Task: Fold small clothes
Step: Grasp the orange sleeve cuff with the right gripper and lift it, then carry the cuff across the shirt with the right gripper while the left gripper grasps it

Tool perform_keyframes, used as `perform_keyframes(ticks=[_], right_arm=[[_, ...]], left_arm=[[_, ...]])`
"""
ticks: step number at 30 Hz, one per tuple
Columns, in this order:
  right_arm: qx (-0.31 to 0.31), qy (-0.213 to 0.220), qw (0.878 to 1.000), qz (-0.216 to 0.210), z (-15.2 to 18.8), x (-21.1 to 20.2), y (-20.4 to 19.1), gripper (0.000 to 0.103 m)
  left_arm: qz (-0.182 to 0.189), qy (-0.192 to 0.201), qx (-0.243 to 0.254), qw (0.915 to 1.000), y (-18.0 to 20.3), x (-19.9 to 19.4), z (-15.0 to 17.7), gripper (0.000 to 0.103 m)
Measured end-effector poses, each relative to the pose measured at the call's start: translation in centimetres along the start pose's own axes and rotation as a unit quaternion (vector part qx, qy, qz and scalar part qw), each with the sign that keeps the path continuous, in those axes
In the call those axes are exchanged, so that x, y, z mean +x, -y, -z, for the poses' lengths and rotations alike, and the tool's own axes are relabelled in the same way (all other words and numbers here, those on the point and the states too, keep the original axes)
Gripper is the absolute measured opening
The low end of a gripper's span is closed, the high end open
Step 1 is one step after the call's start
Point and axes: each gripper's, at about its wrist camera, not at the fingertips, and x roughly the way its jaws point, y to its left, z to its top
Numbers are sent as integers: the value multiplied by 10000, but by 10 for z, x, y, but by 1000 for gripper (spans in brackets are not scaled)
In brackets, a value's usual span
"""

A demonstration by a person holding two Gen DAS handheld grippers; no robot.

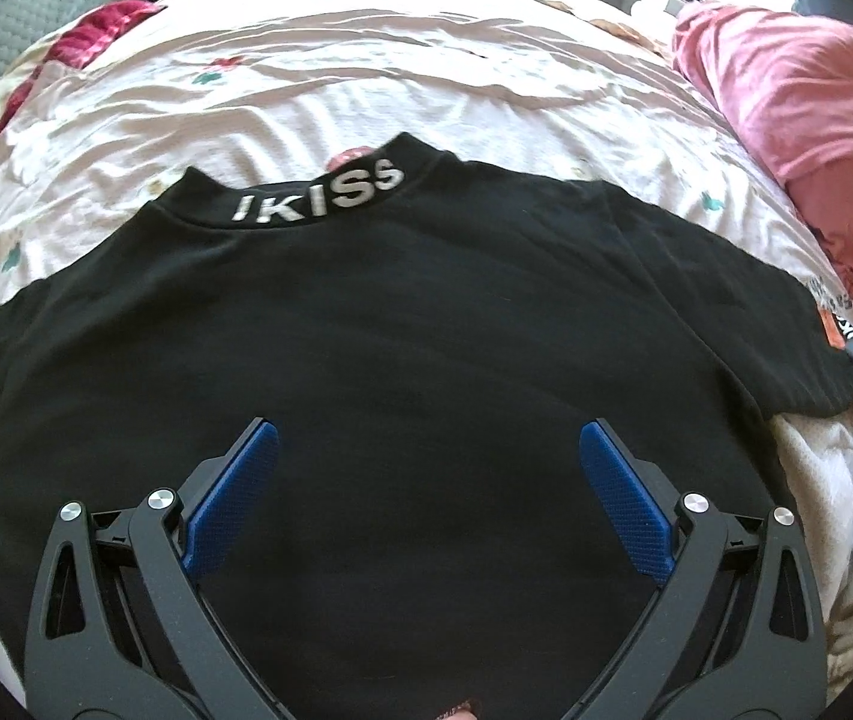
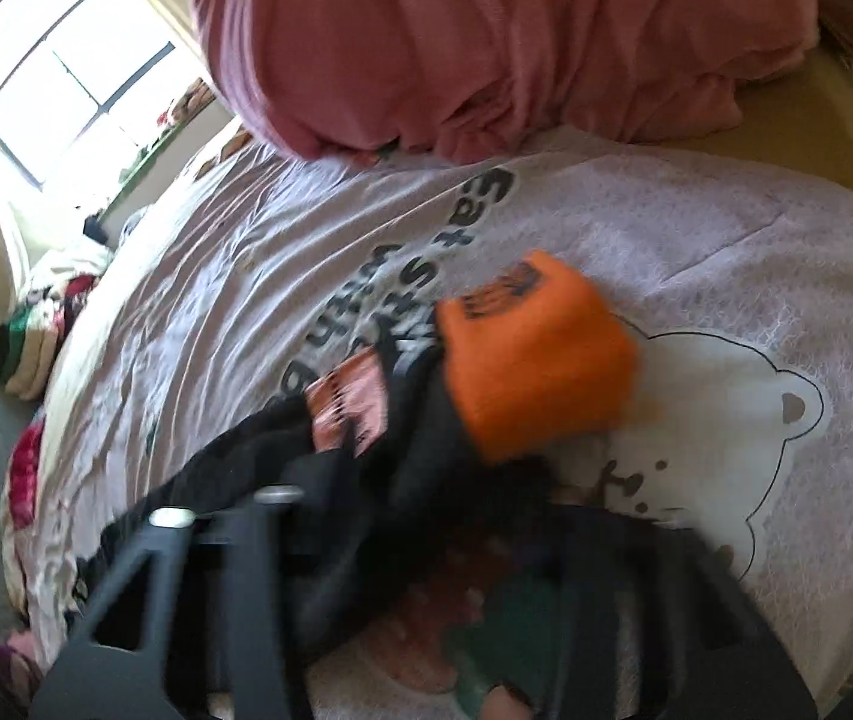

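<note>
Black cotton T-shirt (image 1: 414,324), collar lettered "IKISS", lies spread flat on the printed bedsheet (image 1: 282,90), collar away from the operator. Step in hand, by my judgement: the first side fold. Left gripper (image 1: 426,480) hovers over the lower body of the shirt, blue pads (image 1: 234,498) spread wide, holding nothing. Right gripper (image 2: 426,516) is at the shirt's right sleeve with its orange cuff (image 2: 534,360); cloth bunches across its fingers, but motion blur prevents confirming a grip. Next move calls for carrying that sleeve inward across the body. Pink pillow (image 1: 798,138) lies nearby.
</note>
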Motion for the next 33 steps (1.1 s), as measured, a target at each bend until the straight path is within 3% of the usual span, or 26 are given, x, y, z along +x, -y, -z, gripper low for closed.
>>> perform_keyframes(ticks=[2, 7, 15, 24, 33], right_arm=[[-79, 67, 9998, -173, 0, -6, -5, 19], [-526, 354, 9944, -843, 6, -33, -46, 17], [-1659, 529, 9729, -1518, 43, -59, -133, 13], [-2499, 219, 9467, -2020, 92, -62, -204, 13], [-3205, -127, 9205, -2231, 152, -62, -254, 13]], left_arm=[[35, -8, -110, 9999, -8, -3, -1, 95], [125, 65, -421, 9990, -30, -15, -3, 95], [398, 253, -921, 9946, -69, -41, -3, 95], [659, 385, -1298, 9886, -99, -61, -2, 95], [1137, 495, -1785, 9761, -128, -71, 2, 95]])
